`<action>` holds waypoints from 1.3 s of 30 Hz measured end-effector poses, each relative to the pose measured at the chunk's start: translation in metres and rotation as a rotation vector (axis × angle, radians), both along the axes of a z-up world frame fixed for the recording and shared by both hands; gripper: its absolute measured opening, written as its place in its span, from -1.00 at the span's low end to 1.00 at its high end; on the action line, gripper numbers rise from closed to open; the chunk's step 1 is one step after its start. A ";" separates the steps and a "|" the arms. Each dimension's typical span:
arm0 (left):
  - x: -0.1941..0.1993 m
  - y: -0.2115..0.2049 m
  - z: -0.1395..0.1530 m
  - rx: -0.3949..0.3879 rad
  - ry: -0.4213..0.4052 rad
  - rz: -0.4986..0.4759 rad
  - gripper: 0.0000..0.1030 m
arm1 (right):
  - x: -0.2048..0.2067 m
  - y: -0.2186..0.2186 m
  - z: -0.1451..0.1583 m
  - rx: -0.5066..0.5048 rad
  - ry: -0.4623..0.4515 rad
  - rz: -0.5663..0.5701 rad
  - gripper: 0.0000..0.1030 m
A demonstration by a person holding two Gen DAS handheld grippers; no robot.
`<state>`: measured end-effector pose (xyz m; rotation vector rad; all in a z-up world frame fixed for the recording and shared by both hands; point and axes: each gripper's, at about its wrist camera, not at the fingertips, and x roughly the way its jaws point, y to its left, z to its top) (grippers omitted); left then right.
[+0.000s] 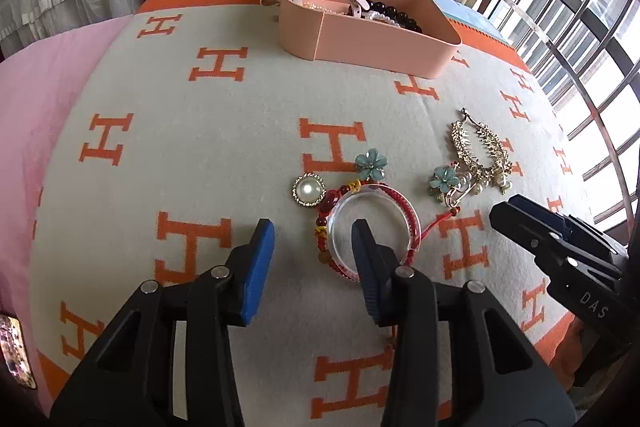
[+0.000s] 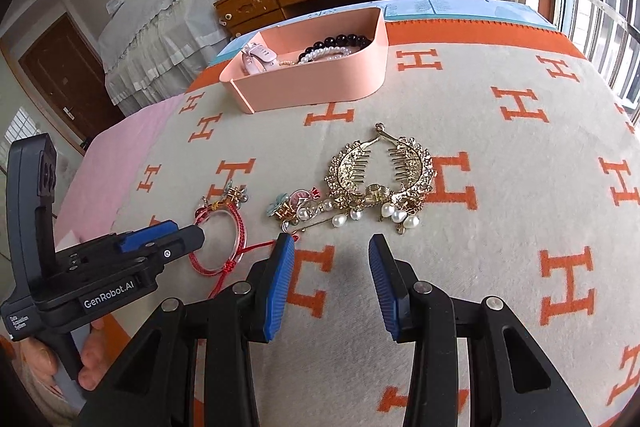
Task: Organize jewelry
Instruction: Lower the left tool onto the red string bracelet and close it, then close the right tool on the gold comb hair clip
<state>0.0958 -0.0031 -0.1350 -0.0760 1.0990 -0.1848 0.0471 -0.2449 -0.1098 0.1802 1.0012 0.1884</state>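
Two grippers hover over the blanket (image 1: 168, 131): left gripper (image 1: 314, 239), jaws parted and empty, straddles the near rim of the flat-lying clear bangle (image 1: 374, 223); right gripper (image 2: 331, 259), unclenched, faces the gold comb (image 2: 380, 179).

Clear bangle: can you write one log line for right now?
left gripper: open, jaws straddling clear bangle rim | right gripper: open, empty | pink box: holds beads, watch

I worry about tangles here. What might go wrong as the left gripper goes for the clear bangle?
The clear bangle lies on a red cord bracelet, so lifting it may drag the cord along. The left gripper has one finger inside the ring; the smooth rim might slip. The flower clip touches the pile and could shift.
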 end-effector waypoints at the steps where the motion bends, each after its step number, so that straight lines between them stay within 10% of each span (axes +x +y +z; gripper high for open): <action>1: 0.001 -0.002 -0.001 0.011 -0.002 -0.001 -0.32 | 0.001 -0.001 -0.002 0.002 0.003 -0.003 -0.24; 8: 0.008 -0.015 -0.002 0.080 -0.026 -0.020 -0.81 | 0.010 -0.012 -0.007 0.011 0.009 -0.034 -0.24; 39: -0.002 0.013 0.002 -0.066 -0.051 0.003 -0.84 | 0.044 -0.019 -0.015 0.166 0.095 -0.167 -0.24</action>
